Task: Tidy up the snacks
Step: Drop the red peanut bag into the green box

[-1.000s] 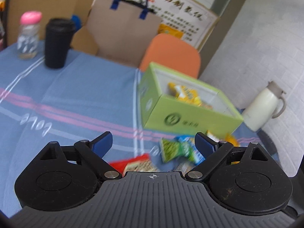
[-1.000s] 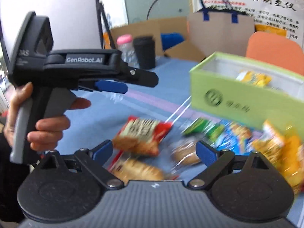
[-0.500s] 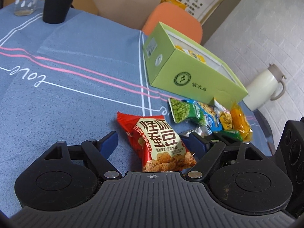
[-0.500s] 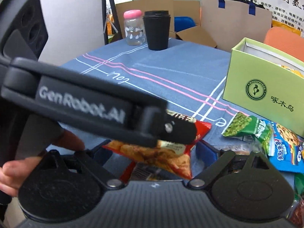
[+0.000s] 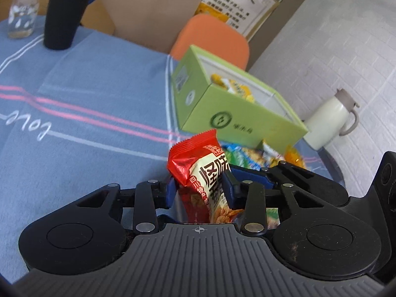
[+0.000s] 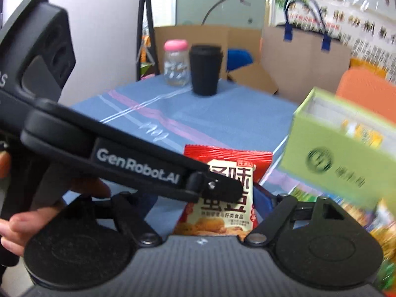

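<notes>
**Operator:** What do my left fingers have?

**Spotter:** Your left gripper (image 5: 199,190) has its blue fingers (image 5: 170,190) clamped on the red snack packet (image 5: 198,163). The packet stands upright between them, with its top edge past the tips.

**Operator:** And my right?

**Spotter:** Your right gripper (image 6: 200,198) has its fingers spread. The right finger (image 6: 262,195) sits just beside the packet (image 6: 230,212). Your left gripper crosses in front and hides the left finger.

**Operator:** What's just past the tips?

**Spotter:** From your left fingers, loose snack packets (image 5: 250,153) lie on the blue tablecloth (image 5: 86,86), ahead and to the right. Behind them is the open green box (image 5: 235,113) with yellow packets (image 5: 235,87) inside.

**Operator:** Farther out?

**Spotter:** A white jug (image 5: 329,121) stands well to the right. Far ahead on the left you have a black cup (image 5: 64,17) beside a pink-lidded jar (image 5: 23,7). An orange chair (image 5: 212,37) and a paper bag (image 5: 153,7) sit beyond the table edge.
</notes>
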